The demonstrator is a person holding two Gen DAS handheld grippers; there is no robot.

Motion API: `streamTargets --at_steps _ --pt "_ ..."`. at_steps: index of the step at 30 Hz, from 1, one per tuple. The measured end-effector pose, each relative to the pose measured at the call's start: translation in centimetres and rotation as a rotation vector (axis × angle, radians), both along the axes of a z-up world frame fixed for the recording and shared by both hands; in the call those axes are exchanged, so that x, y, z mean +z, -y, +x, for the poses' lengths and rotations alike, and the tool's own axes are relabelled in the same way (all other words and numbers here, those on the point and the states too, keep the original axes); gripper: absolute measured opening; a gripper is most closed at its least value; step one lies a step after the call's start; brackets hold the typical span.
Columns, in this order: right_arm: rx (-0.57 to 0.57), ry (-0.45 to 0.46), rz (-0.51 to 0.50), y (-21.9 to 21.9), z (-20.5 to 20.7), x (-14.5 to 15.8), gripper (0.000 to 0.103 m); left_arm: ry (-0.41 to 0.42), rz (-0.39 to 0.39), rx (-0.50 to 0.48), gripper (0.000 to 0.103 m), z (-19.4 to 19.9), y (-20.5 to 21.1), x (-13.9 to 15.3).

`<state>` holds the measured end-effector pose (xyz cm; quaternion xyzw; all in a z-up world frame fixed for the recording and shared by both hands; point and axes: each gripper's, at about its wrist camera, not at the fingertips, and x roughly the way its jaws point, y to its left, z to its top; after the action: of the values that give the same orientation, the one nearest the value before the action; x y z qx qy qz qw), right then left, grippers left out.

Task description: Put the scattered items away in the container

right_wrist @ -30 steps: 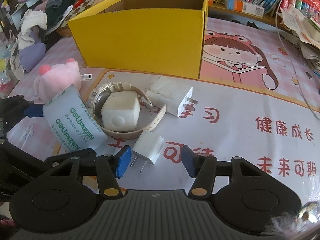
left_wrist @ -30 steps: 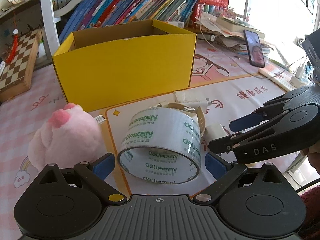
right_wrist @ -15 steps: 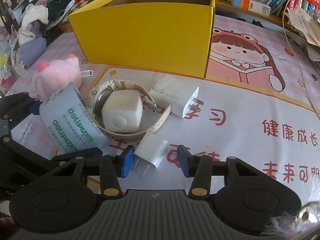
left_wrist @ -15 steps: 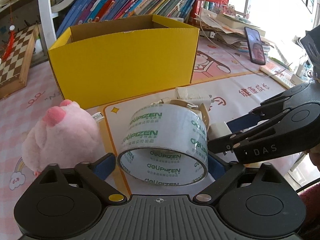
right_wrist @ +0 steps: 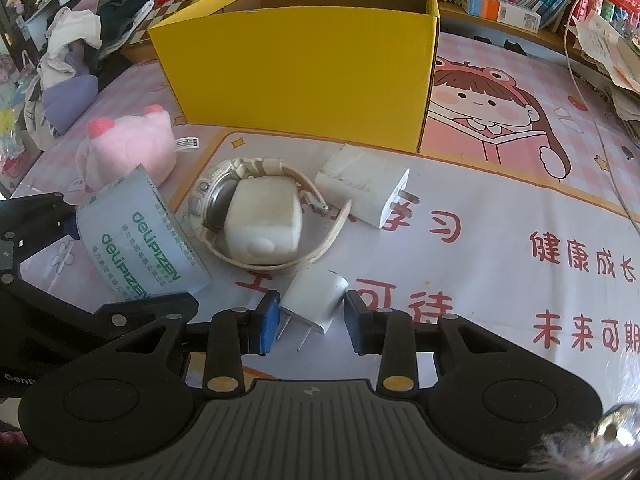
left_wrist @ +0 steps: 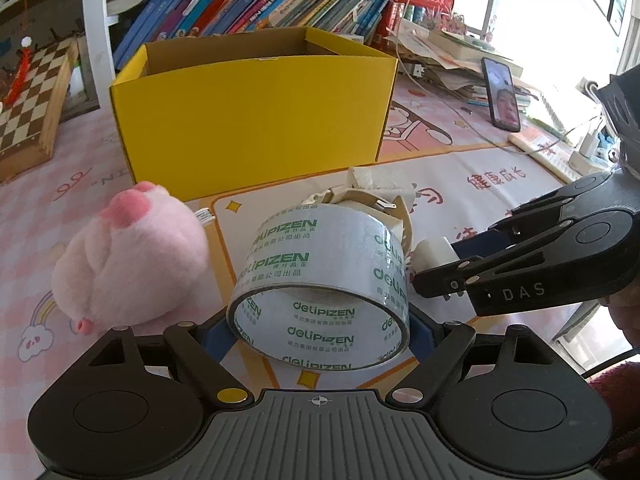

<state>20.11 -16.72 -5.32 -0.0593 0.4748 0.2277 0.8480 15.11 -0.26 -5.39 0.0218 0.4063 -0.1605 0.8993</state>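
Observation:
A yellow cardboard box [left_wrist: 256,120] [right_wrist: 304,76] stands open-topped at the back. My left gripper [left_wrist: 318,332] is shut on a clear tape roll [left_wrist: 324,276] [right_wrist: 140,236], which is tilted up. My right gripper [right_wrist: 310,316] straddles a small white plug charger [right_wrist: 314,300]; its jaws stand close beside it with small gaps. A pink plush [left_wrist: 132,264] [right_wrist: 128,148] lies left. A beige watch [right_wrist: 240,184] circles a white cube [right_wrist: 264,224]. A larger white charger [right_wrist: 364,190] lies near the box.
A chessboard [left_wrist: 28,104] lies at the left. Books fill the shelf [left_wrist: 248,4] behind the box. A phone [left_wrist: 502,100] stands among papers at the right. Clothes [right_wrist: 76,52] are piled at the far left in the right wrist view.
My left gripper closed on the tape roll and tipped it up. My right gripper moved forward around the small charger and its jaws narrowed.

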Motion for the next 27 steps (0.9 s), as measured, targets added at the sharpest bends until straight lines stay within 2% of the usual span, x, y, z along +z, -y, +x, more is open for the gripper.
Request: streamTargets --at_steps 27 --pt "0.012 0.056 0.015 -1.5 -4.6 2.0 0.033 0.079 -0.026 0.039 0.086 -4.5 -2.4 2.3"
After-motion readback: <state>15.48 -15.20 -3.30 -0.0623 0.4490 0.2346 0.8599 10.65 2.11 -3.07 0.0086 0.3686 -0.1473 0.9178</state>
